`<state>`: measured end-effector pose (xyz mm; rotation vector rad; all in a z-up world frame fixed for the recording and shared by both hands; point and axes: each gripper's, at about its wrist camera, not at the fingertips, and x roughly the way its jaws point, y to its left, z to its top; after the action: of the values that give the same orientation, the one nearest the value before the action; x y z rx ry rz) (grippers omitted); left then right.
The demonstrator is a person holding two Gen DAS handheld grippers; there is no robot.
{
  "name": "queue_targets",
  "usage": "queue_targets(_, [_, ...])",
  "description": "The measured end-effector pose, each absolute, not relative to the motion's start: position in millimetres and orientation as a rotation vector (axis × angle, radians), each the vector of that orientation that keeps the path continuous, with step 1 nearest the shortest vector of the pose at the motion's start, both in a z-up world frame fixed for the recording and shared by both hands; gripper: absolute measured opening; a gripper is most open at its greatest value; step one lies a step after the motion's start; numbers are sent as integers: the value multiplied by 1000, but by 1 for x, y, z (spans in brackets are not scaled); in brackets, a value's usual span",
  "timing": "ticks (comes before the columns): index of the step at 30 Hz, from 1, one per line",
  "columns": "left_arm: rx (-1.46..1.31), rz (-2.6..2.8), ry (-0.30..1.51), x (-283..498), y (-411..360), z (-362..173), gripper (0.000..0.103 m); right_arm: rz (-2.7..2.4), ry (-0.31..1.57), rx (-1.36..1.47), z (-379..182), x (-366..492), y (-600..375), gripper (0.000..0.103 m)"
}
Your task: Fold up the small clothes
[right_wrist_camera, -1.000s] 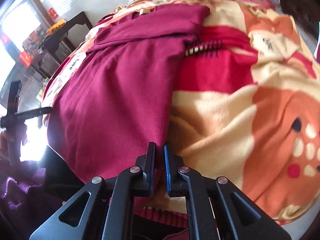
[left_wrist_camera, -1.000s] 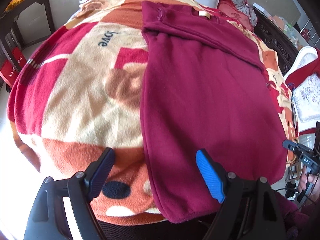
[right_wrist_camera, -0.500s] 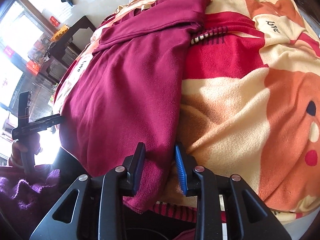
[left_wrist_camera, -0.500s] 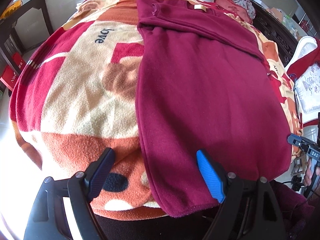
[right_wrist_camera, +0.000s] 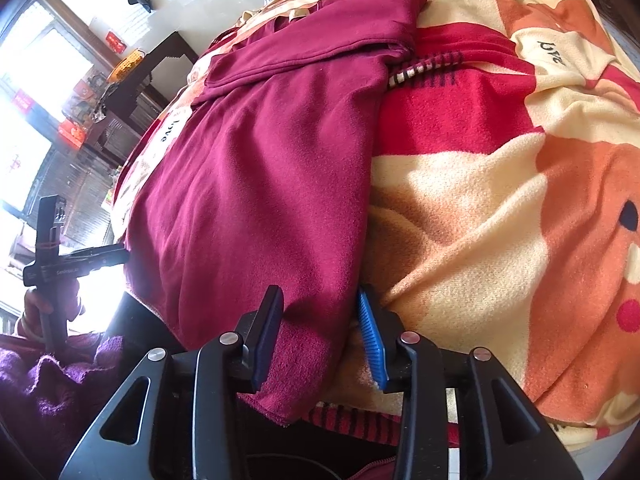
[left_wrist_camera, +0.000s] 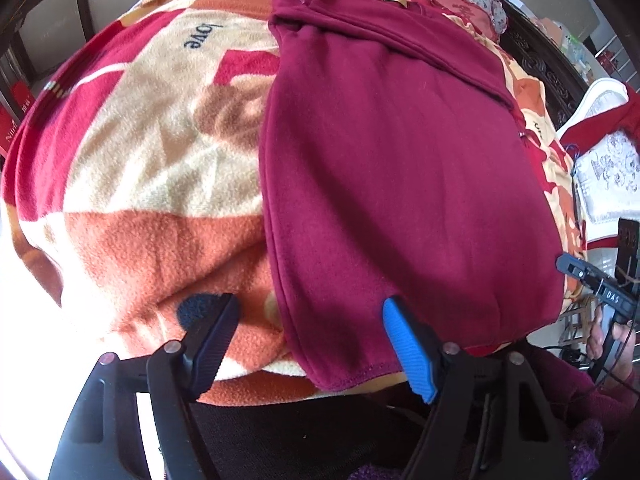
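Left gripper (left_wrist_camera: 306, 342) tilted steeply down over the near hem of the garment (left_wrist_camera: 400, 168), jaws wide and just narrowing; the hem's left corner lies between them, pads clear of the cloth. Right gripper (right_wrist_camera: 320, 330) angled down at the hem's right corner, jaws part open and just widening; the cloth sits between the fingers, no longer pinched. Each is held by a hand (right_wrist_camera: 48, 304) in a purple sleeve (right_wrist_camera: 60, 384). Garment: maroon fleece, spread flat lengthwise on a red, orange and cream blanket (left_wrist_camera: 140, 184), sleeves folded across its far end, hem at the blanket's near edge
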<state>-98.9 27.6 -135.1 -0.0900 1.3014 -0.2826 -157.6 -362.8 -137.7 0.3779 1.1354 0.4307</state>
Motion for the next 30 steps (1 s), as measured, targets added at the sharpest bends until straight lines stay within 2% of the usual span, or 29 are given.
queue_targets(10, [-94, -311, 1312, -92, 16, -141, 69, 455, 1119, 388, -139, -160, -365, 24])
queue_targets(30, [-116, -329, 1344, -80, 3, -147, 68, 581, 1094, 434, -145, -165, -366, 25])
